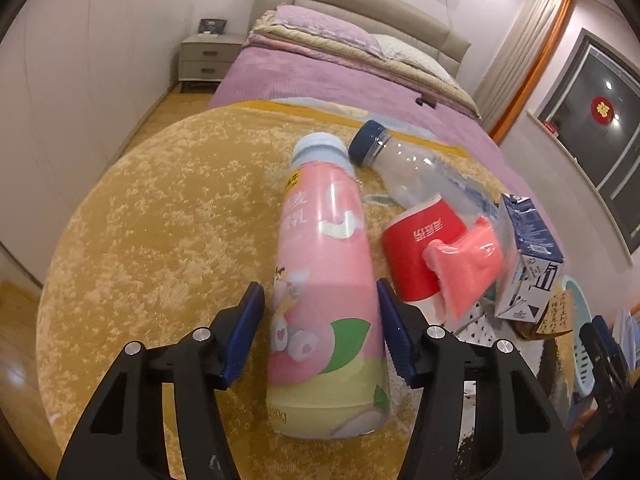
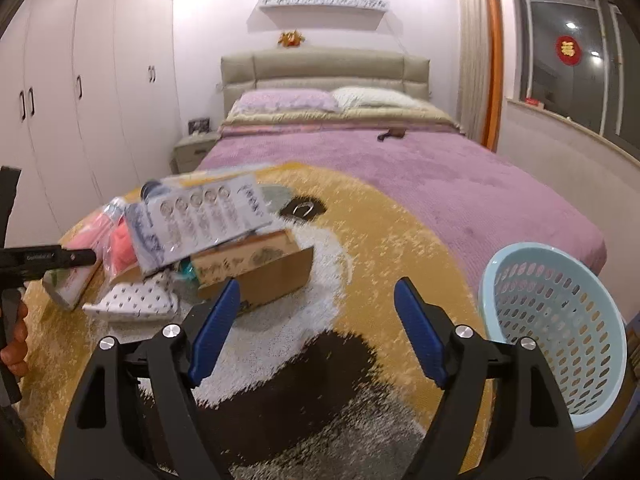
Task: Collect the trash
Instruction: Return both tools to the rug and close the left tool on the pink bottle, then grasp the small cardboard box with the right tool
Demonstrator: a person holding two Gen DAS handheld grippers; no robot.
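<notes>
The left gripper stood wide open around the pink bottle, which lay on the yellow blanket on the bed; the jaws were not clearly touching it. The right gripper was open and held nothing, near the blue basket. The smooth, round bottle could roll or slip out while closing, or push the red cup just beside it.

Glossy plastic pink bottle on fuzzy cloth rug; perforated plastic basket.
</notes>
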